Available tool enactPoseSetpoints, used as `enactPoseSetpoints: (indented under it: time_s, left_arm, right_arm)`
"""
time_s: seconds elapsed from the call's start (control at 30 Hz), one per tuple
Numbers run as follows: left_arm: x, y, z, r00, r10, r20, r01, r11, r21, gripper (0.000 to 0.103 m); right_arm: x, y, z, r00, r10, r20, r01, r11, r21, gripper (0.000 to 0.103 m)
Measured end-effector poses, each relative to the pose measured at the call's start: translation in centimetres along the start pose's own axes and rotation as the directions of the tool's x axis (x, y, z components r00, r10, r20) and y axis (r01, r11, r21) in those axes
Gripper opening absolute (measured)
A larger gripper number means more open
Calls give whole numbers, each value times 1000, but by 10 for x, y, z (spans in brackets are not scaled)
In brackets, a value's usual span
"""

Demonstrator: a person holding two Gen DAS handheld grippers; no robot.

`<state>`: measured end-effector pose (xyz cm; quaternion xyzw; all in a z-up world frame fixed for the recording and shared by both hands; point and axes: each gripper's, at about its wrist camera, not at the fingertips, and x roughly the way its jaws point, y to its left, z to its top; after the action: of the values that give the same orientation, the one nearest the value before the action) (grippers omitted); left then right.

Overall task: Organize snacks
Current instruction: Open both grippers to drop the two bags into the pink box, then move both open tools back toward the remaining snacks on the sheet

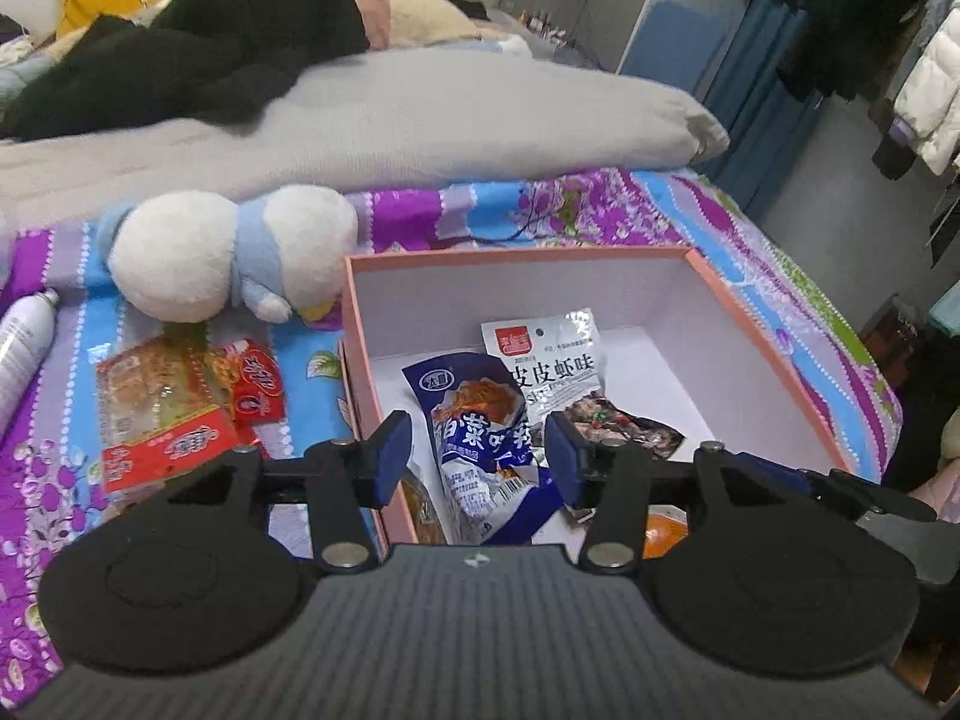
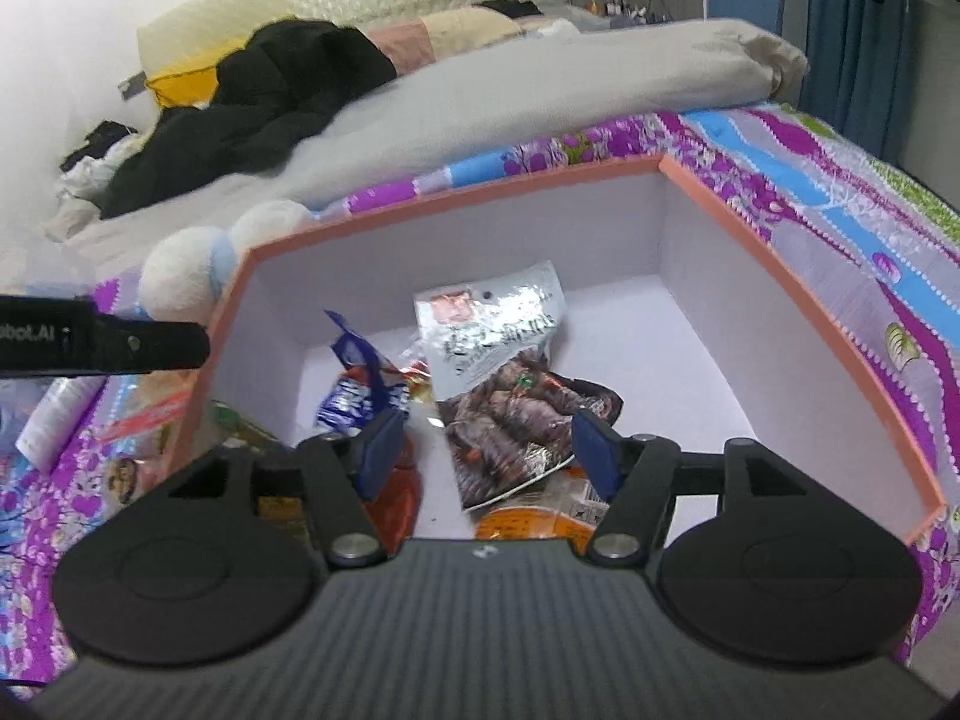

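Note:
A pink box with a white inside [image 1: 750,324] [image 2: 780,276] sits on the patterned bedspread. In it lie a blue snack packet [image 1: 480,444] [image 2: 354,396], a silver shrimp packet [image 1: 558,360] [image 2: 504,360] and an orange packet [image 1: 666,531] [image 2: 528,522]. A red and clear snack packet [image 1: 180,414] lies on the bed left of the box. My left gripper [image 1: 479,459] is open and empty above the box's near left part, over the blue packet. My right gripper [image 2: 489,450] is open and empty above the box's near edge, over the shrimp packet.
A white and blue plush toy [image 1: 228,252] lies behind the box's left corner. A white spray can [image 1: 24,342] lies at the far left. A grey duvet [image 1: 420,114] and black clothes [image 1: 198,42] cover the bed behind. The left gripper's body [image 2: 102,339] shows in the right wrist view.

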<state>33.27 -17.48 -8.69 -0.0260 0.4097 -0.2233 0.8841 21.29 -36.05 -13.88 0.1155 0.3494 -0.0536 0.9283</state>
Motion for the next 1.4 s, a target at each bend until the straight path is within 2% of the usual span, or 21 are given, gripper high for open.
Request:
enactPoseSetpoints:
  time_s: [0.4,0.6,1.07,1.4]
  left_arm:
    - [-124,11,-35,992,18,125,-17,1000,-7,55]
    - [-171,31,-66,988,29,150,-25,999,-30,55]
    - [-235,56,-131,983,29,180,-17,998,-66,55]
    - [-261,79,-171,981,70,181,-50,992,-114,55]
  right_arm:
    - [-86,47,-13,993,63,97,-58,997,-55,65]
    - [-119,68,-35,988,84,130,-77,995,-62,65]
    - [-166,103,-78,977,152,153,-136,985,-106,65]
    - [-177,130,-105,971,187,146,-164,974,-154,65]
